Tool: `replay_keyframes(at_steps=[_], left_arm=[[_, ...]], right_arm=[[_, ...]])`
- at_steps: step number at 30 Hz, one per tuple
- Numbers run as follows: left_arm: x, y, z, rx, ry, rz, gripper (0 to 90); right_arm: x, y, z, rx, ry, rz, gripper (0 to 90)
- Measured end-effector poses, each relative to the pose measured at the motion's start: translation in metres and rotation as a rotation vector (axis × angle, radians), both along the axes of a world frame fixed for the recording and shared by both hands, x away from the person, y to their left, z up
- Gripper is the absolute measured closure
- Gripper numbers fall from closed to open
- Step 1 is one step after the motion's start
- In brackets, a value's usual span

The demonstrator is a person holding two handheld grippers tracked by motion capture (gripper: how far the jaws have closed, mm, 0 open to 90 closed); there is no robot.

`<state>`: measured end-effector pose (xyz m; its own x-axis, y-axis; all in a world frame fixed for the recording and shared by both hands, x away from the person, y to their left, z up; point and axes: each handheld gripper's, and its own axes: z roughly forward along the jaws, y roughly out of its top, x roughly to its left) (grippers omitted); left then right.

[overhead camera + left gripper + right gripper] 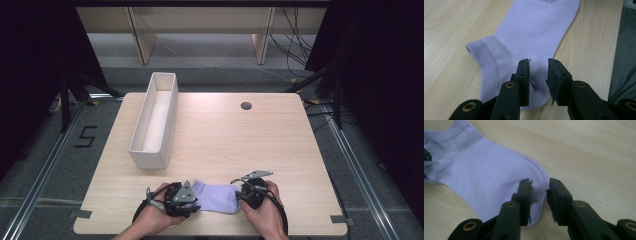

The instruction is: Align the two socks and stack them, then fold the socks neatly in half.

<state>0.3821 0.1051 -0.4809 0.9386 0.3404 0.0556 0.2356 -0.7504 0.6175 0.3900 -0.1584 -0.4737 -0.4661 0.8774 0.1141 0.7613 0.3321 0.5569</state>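
Note:
A pale lilac sock [217, 197] lies flat on the wooden table [235, 140] near its front edge, between my two hands. My left gripper [195, 204] is at the sock's cuff and heel end. In the left gripper view its jaws [538, 65] stand apart over the heel, with flat cloth [534, 32] showing in the gap. My right gripper [239, 197] is at the toe end. In the right gripper view its jaws [539, 185] are apart astride the rounded toe edge of the sock [486, 175], and the pads do not press on it.
A long, narrow white box [150, 157] stands open on the left half of the table, running from the middle toward the far edge. A small dark round hole [246, 106] sits near the far edge. Dark curtains flank both sides.

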Motion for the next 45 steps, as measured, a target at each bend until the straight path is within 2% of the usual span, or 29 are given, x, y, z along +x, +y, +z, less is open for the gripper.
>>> replay_keyframes(at_steps=[2,5,6,8,10,11,12,14,15,17,18,20,21,22,24,25,26,27,28,29,31,32,35,36,37,38,40,44,45], left_arm=[[-0.001,-0.001,-0.003,-0.013,0.006,0.021,71.2],[0.0,0.001,-0.004,0.027,0.001,0.009,72.3],[-0.001,0.0,-0.006,0.002,0.007,0.028,72.5],[0.0,0.002,-0.005,0.031,0.002,0.012,72.8],[0.0,0.002,-0.005,0.028,0.006,0.015,72.9],[-0.001,0.002,-0.007,0.004,0.013,0.036,73.0],[-0.001,0.002,-0.007,0.004,0.013,0.036,73.1],[0.001,0.005,-0.005,0.037,0.011,0.014,73.1],[0.0,0.005,-0.007,0.006,0.016,0.041,73.1],[0.001,0.008,-0.005,0.034,0.013,0.024,73.1],[-0.001,0.008,-0.006,0.008,0.018,0.042,73.1],[0.001,0.011,-0.005,0.03,0.024,0.028,72.7],[0.0,0.012,-0.006,0.008,0.03,0.052,72.4],[0.001,0.015,-0.004,0.022,0.025,0.041,71.9],[0.001,0.016,-0.003,0.011,0.029,0.047,69.6],[0.001,0.019,0.0,-0.003,0.031,0.057,69.6],[0.001,0.021,0.002,-0.019,0.037,0.066,64.7],[0.0,0.023,0.003,-0.084,0.046,0.127,62.9],[0.0,0.023,0.003,-0.084,0.046,0.127,61.4],[0.002,0.031,0.008,-0.12,0.059,0.164,58.1],[0.003,0.037,0.011,-0.158,0.066,0.205,53.5],[0.003,0.04,0.012,-0.172,0.072,0.222,52.2],[0.004,0.049,0.013,-0.226,0.093,0.28,46.8],[0.004,0.053,0.012,-0.25,0.099,0.312,46.3],[0.004,0.056,0.011,-0.261,0.111,0.321,45.7],[0.003,0.057,0.01,-0.295,0.123,0.346,45.5],[0.002,0.063,0.007,-0.324,0.142,0.367,45.8],[-0.001,0.068,0.001,-0.356,0.168,0.401,48.2],[-0.001,0.069,-0.001,-0.361,0.168,0.4,49.1]], right_arm=[[0.0,0.001,-0.001,-0.003,0.007,-0.004,72.7],[0.001,0.0,-0.002,-0.011,0.014,0.005,74.5],[0.001,-0.001,-0.002,-0.002,0.029,0.007,74.9],[0.001,0.0,-0.003,-0.006,0.007,0.006,76.1],[0.0,0.001,-0.004,-0.013,0.022,-0.002,77.8],[0.0,0.001,-0.005,-0.011,0.023,-0.001,78.3],[0.0,0.001,-0.005,-0.012,0.028,0.004,78.8],[-0.001,0.003,-0.005,-0.006,0.044,0.009,80.0],[-0.001,0.003,-0.006,-0.001,0.045,0.013,80.5],[-0.002,0.003,-0.006,-0.008,0.024,0.017,81.0],[-0.002,0.003,-0.006,-0.012,0.024,0.026,81.1],[-0.003,0.005,-0.006,-0.007,0.038,0.021,81.1],[-0.002,0.006,-0.007,-0.008,0.028,0.034,80.9],[-0.003,0.007,-0.007,0.002,0.033,0.026,80.7],[-0.002,0.007,-0.007,0.001,0.029,0.038,79.9],[-0.003,0.007,-0.006,0.007,0.043,0.022,78.6],[-0.003,0.006,-0.004,0.019,0.024,0.027,74.1],[-0.004,0.006,-0.003,0.027,0.026,0.019,73.1],[-0.004,0.005,-0.001,0.027,0.016,0.015,72.7],[-0.004,0.003,0.003,0.031,0.001,0.004,71.7],[-0.004,0.0,0.005,0.057,-0.005,0.002,70.8],[-0.004,-0.002,0.006,0.046,-0.033,-0.002,70.5],[-0.004,-0.007,0.009,0.059,-0.045,0.003,69.6],[-0.005,-0.006,0.009,0.067,-0.027,-0.022,69.6],[-0.005,-0.006,0.01,0.055,-0.039,-0.019,69.5],[-0.006,-0.006,0.01,0.057,-0.033,-0.021,69.5],[-0.005,-0.006,0.009,0.065,-0.041,0.004,69.7],[-0.006,0.0,0.01,0.066,-0.021,0.003,70.9],[-0.005,-0.001,0.011,0.069,-0.014,0.029,71.6]])
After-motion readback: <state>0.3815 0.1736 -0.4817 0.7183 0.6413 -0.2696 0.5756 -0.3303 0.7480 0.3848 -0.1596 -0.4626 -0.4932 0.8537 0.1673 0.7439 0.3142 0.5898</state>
